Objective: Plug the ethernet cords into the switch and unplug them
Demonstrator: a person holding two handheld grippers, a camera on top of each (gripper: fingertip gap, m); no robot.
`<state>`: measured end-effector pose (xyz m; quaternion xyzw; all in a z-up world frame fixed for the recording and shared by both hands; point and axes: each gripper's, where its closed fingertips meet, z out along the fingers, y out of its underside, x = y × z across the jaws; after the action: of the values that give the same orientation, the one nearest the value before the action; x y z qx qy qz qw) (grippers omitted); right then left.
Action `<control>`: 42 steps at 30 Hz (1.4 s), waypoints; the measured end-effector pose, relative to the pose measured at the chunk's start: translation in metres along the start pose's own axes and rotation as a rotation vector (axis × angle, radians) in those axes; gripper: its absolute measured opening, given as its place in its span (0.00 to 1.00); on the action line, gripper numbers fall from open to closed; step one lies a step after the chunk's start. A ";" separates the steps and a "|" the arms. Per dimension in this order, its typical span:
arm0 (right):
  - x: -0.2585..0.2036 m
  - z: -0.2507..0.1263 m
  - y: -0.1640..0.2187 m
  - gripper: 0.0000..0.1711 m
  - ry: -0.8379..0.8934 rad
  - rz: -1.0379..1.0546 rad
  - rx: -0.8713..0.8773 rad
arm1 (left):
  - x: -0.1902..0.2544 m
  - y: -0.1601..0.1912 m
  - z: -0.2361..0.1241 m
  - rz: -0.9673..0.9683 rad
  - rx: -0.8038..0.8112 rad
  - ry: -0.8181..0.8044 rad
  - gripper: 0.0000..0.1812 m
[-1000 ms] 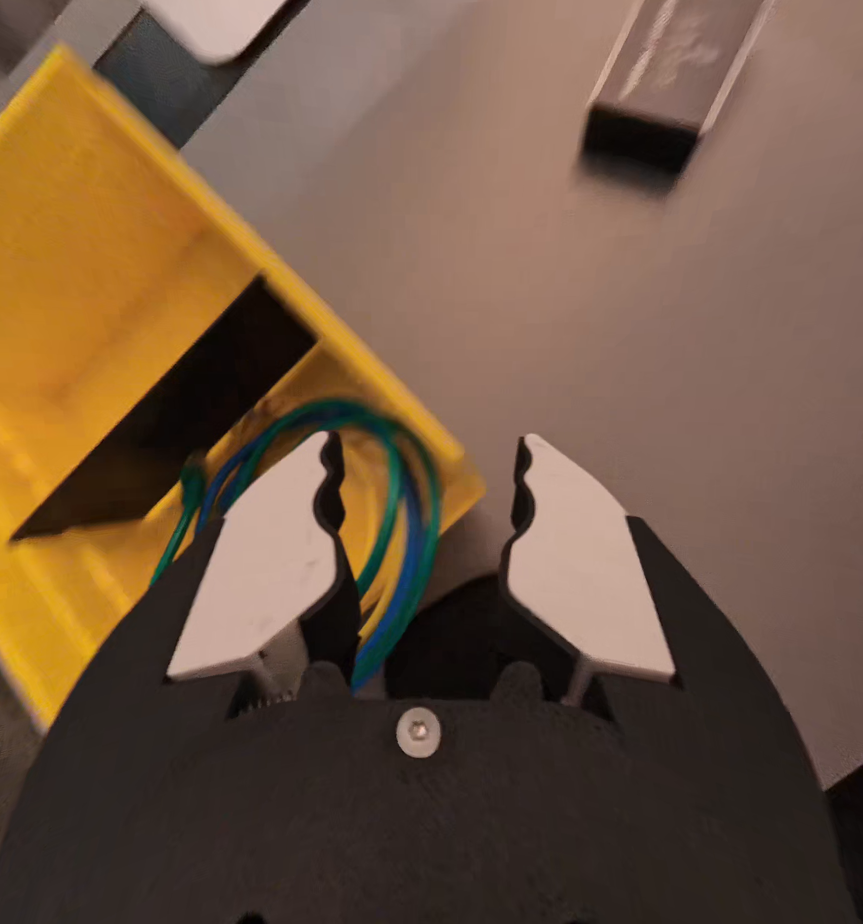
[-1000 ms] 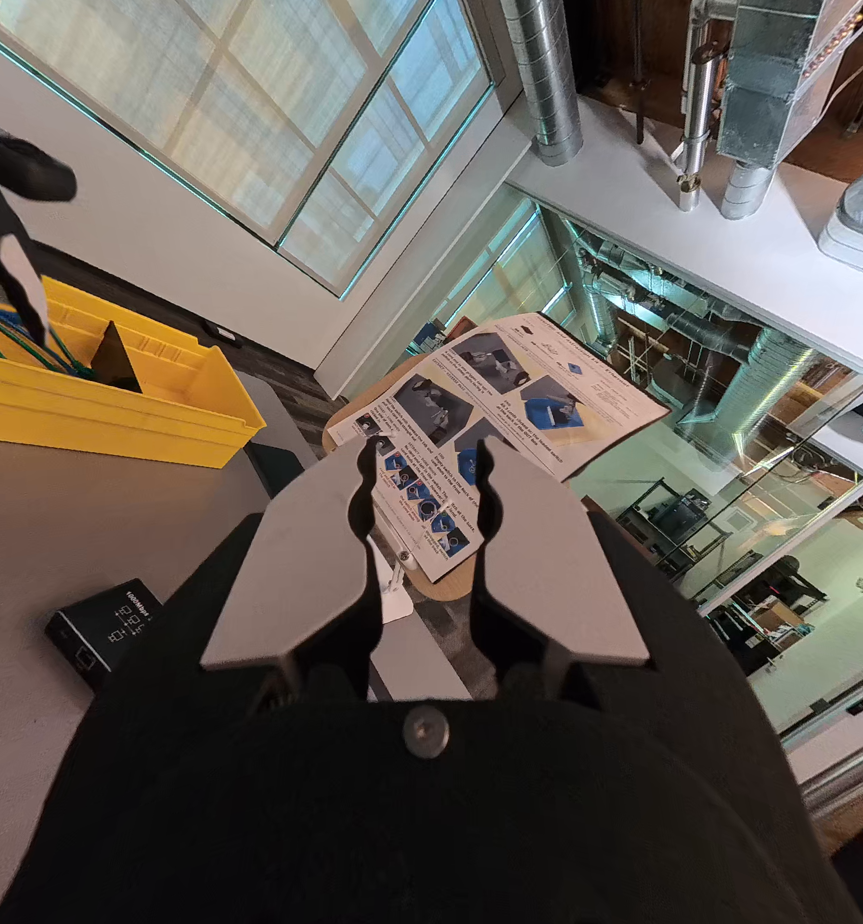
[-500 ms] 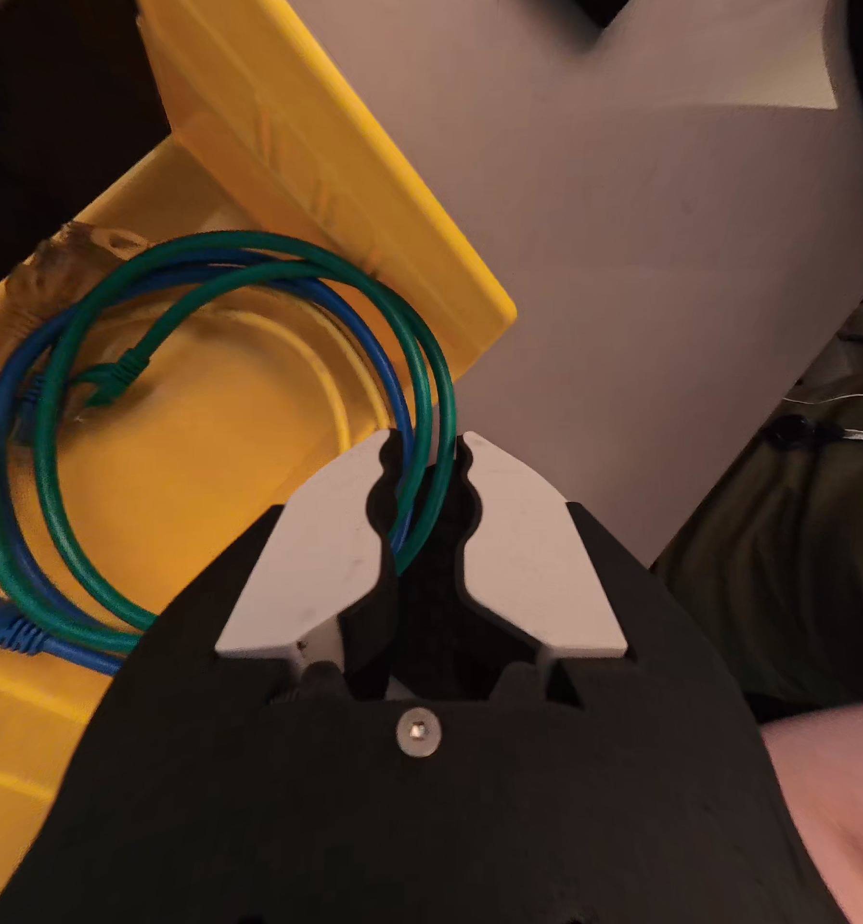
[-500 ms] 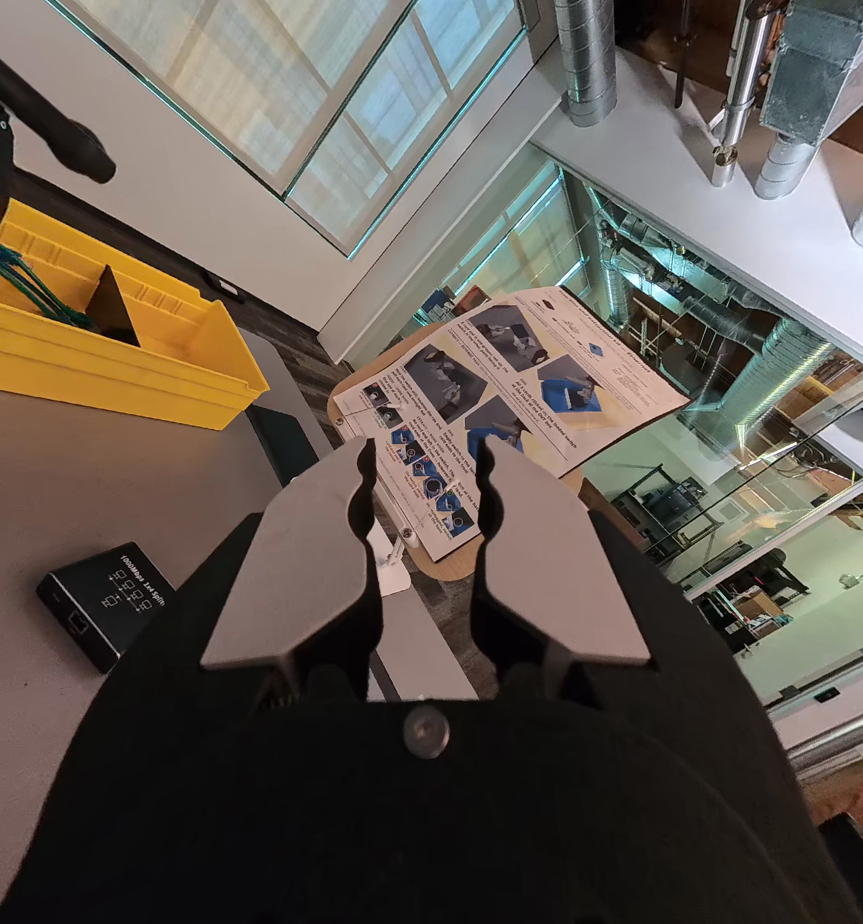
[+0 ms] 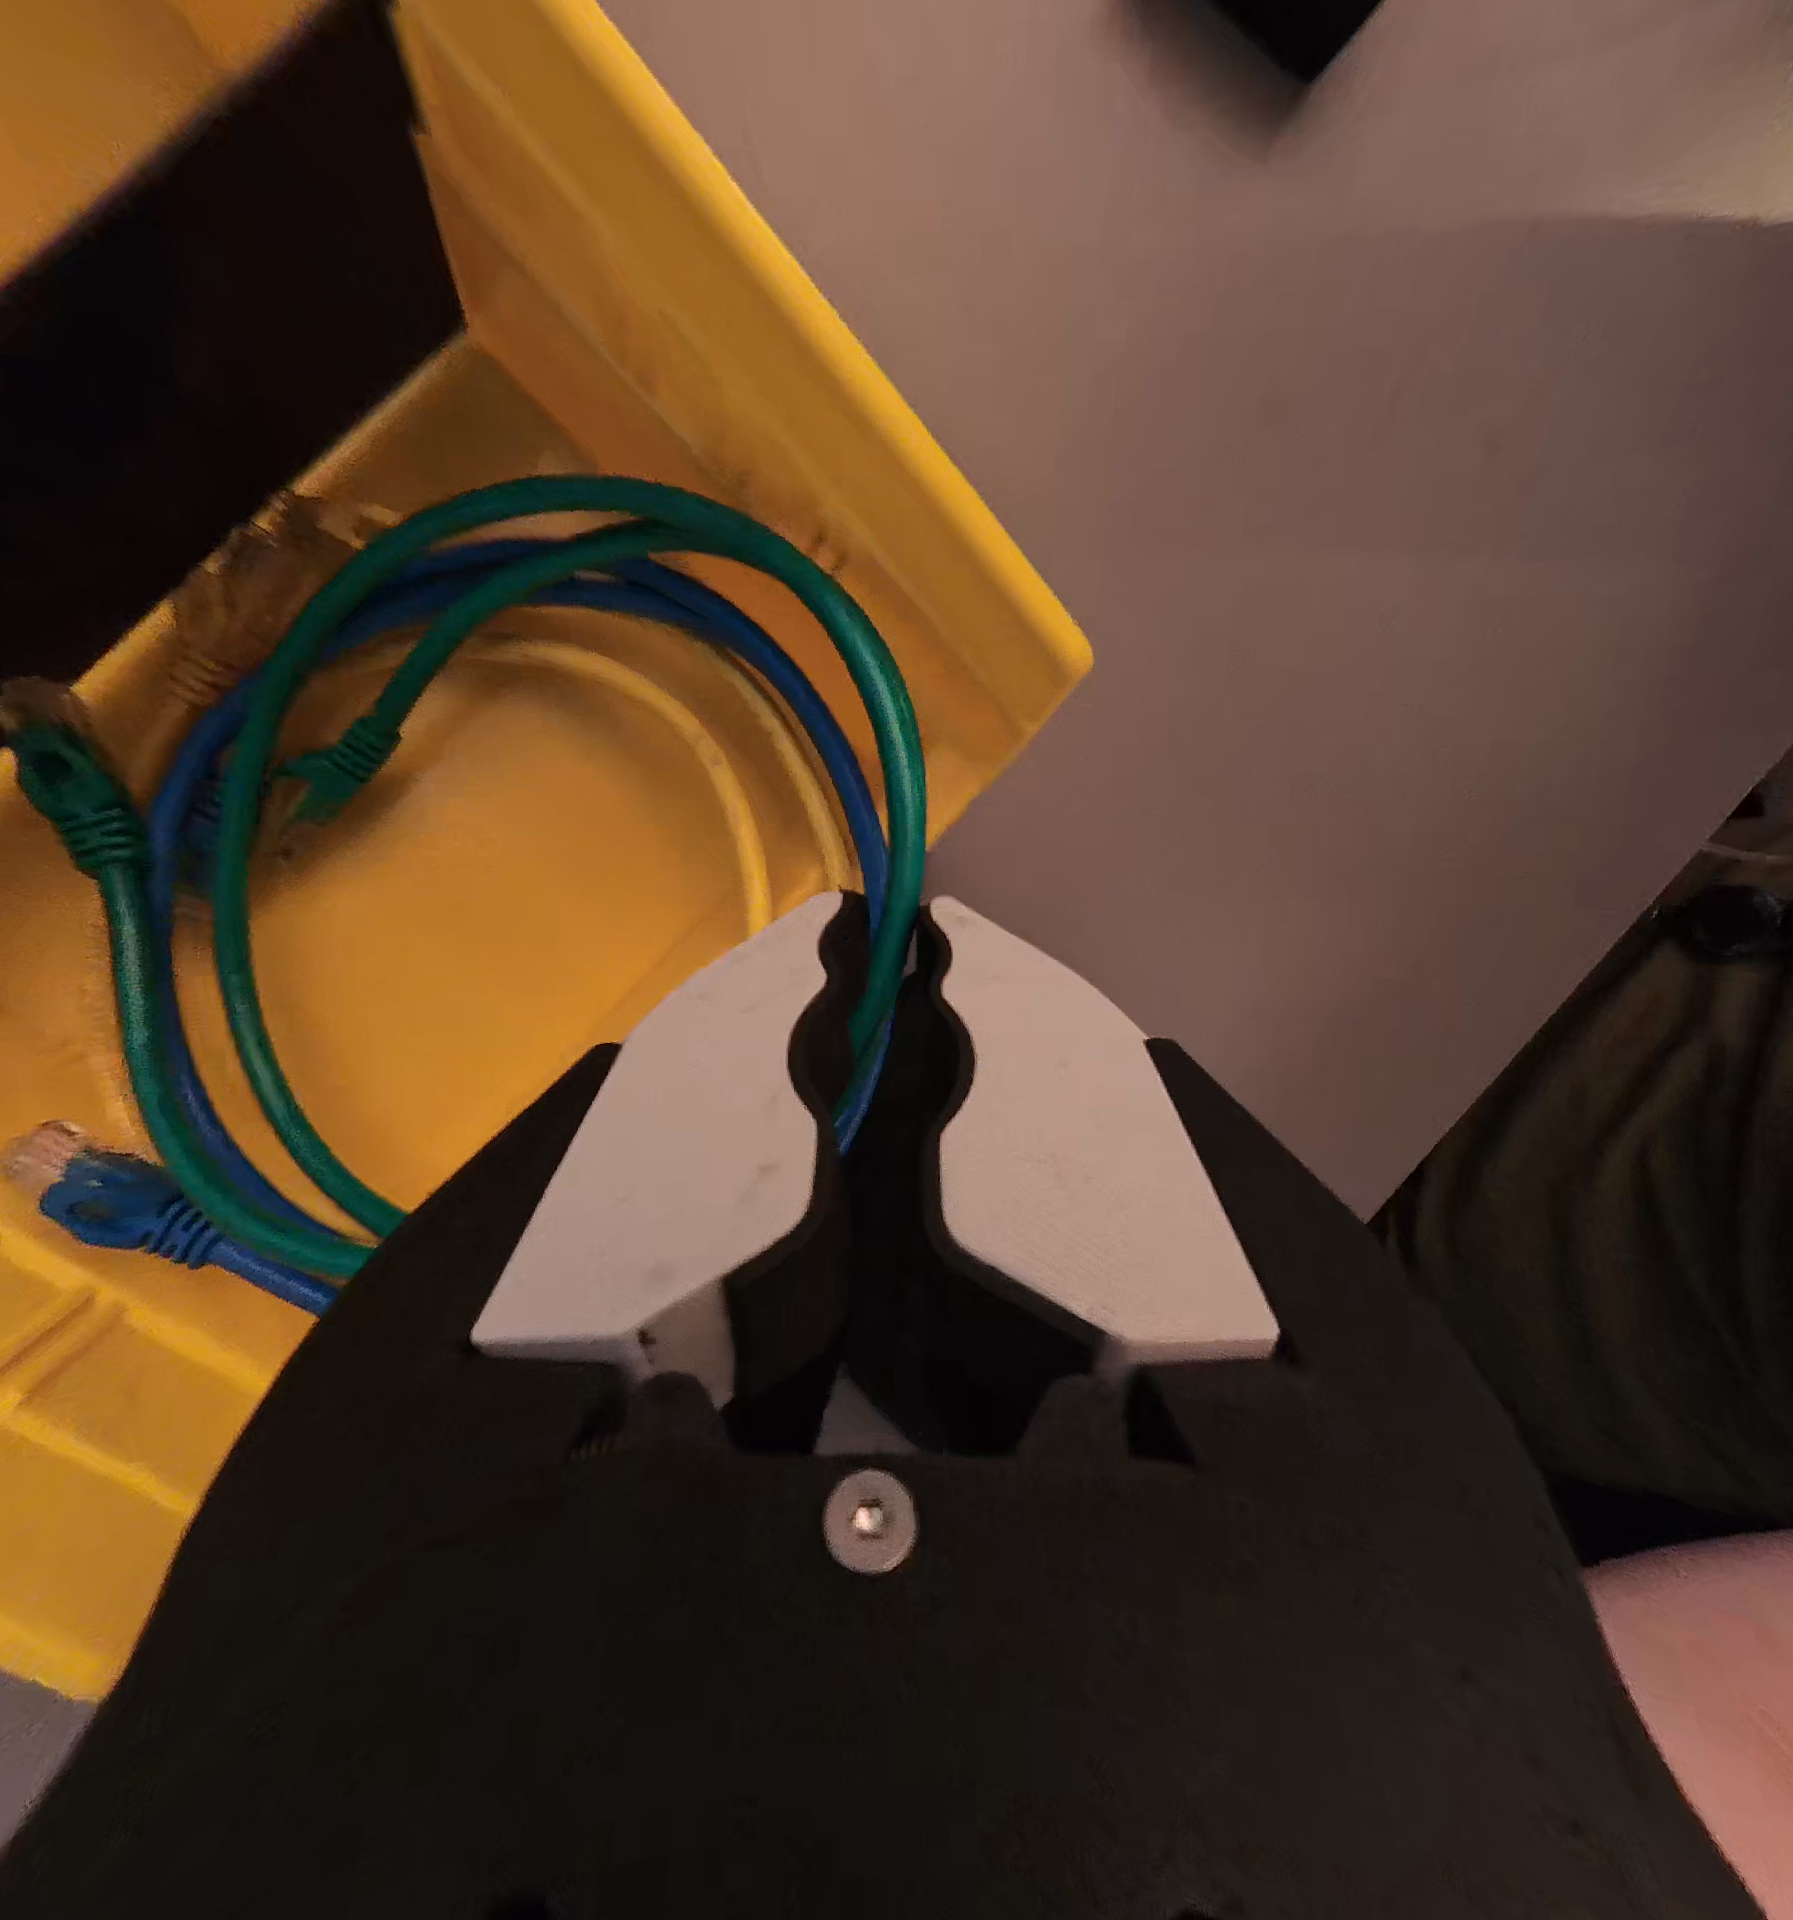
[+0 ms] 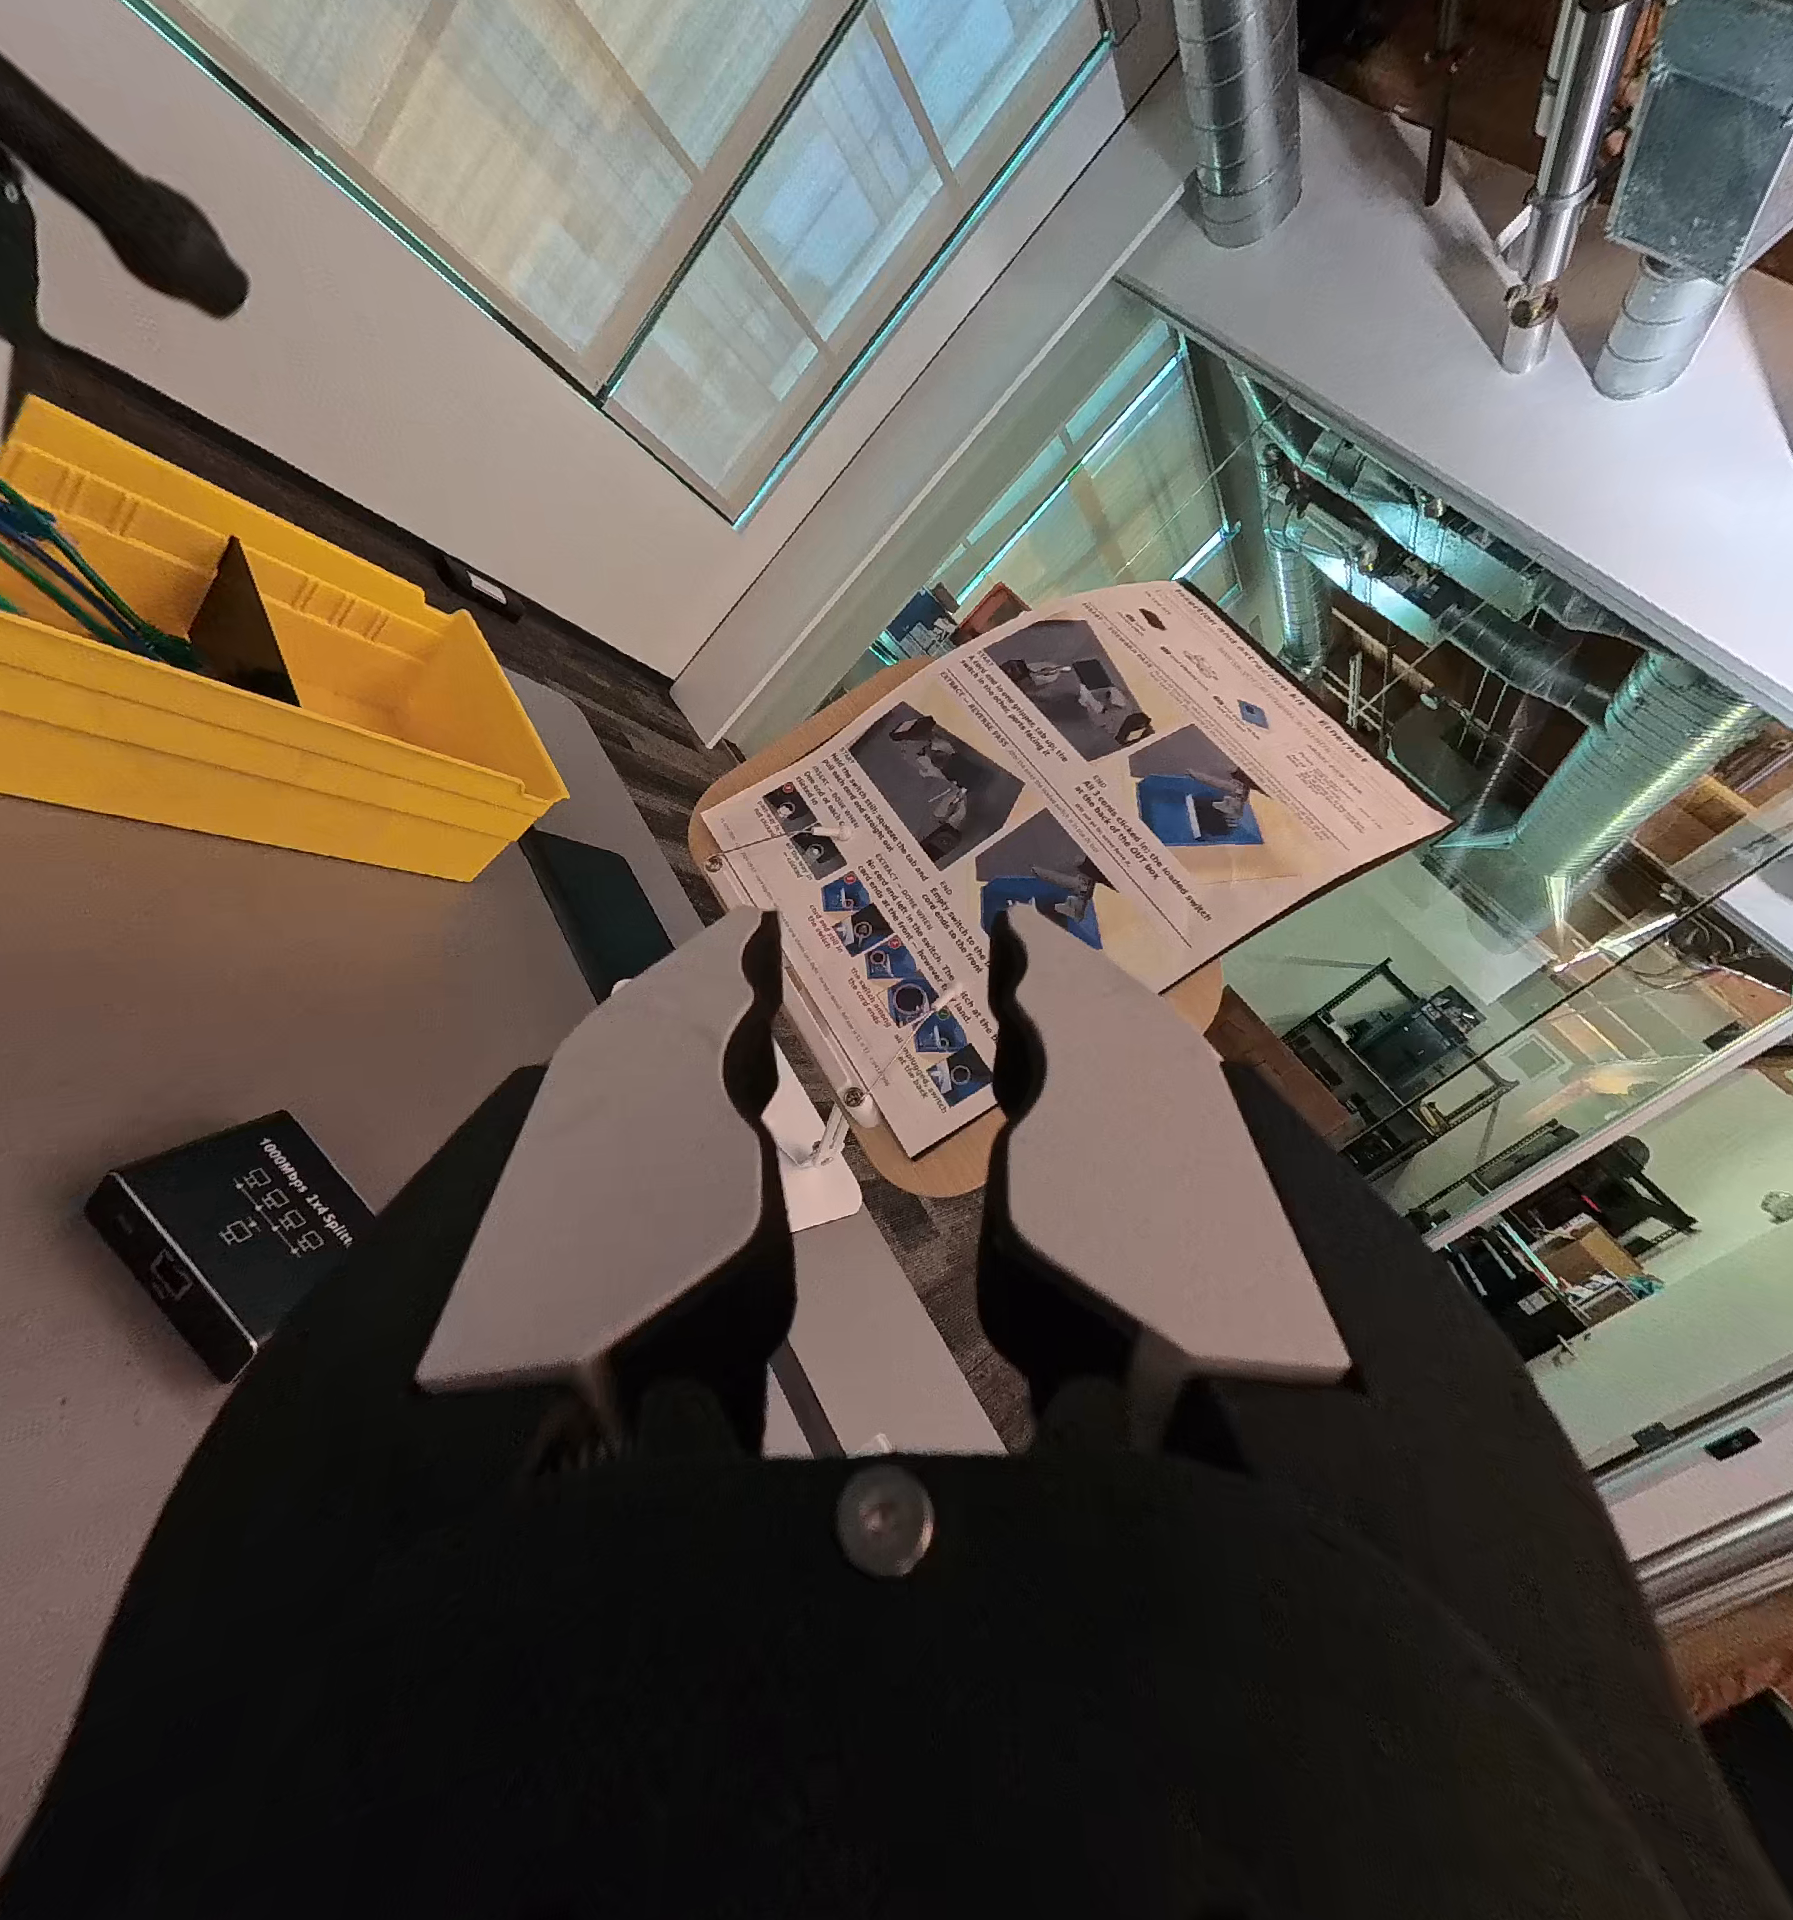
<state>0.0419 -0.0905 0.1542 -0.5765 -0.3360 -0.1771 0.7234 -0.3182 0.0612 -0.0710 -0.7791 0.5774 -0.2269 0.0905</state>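
Observation:
My left gripper point(image 5: 887, 914) is shut on a green ethernet cord point(image 5: 897, 748) and a blue ethernet cord point(image 5: 767, 675), whose loops hang over a compartment of the yellow bin point(image 5: 746, 343). A yellow cord point(image 5: 736, 790) lies on the bin floor. The cords' plug ends hang at the left. The black switch point(image 6: 232, 1236) lies on the grey table point(image 6: 175, 997) in the right wrist view, left of my right gripper point(image 6: 876, 930). My right gripper is partly open and empty, held above the table and pointing off its edge. The bin point(image 6: 279, 769) with the lifted cords point(image 6: 40, 566) shows at the far left there.
A black divider point(image 6: 237, 629) stands in the bin. An instruction sheet on a round wooden board point(image 6: 1068, 831) stands beyond the table's edge. The table's edge and a person's clothed leg point(image 5: 1598, 1195) are at the right of the left wrist view.
My left gripper moved over the bin's cord compartment, closed on the green and blue cords, and has lifted them slightly. My right gripper has stayed partly open and drifted a little.

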 end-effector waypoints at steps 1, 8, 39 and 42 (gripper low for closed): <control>0.000 0.000 0.001 0.23 -0.001 -0.002 -0.003 | -0.001 -0.005 -0.005 -0.007 0.037 0.000 0.04; -0.002 0.001 0.005 0.23 -0.010 -0.003 -0.016 | -0.012 -0.026 -0.040 -0.040 0.234 -0.086 0.04; -0.094 0.064 0.003 0.23 -0.425 0.460 -0.100 | 0.192 -0.172 -0.097 0.307 0.884 -0.260 0.03; -0.112 0.080 0.009 0.22 -0.442 0.532 -0.165 | 0.200 -0.176 -0.095 0.308 0.921 -0.281 0.03</control>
<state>-0.0544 -0.0263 0.0793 -0.7246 -0.3072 0.1202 0.6051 -0.1650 -0.0600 0.1337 -0.5870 0.5082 -0.3350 0.5338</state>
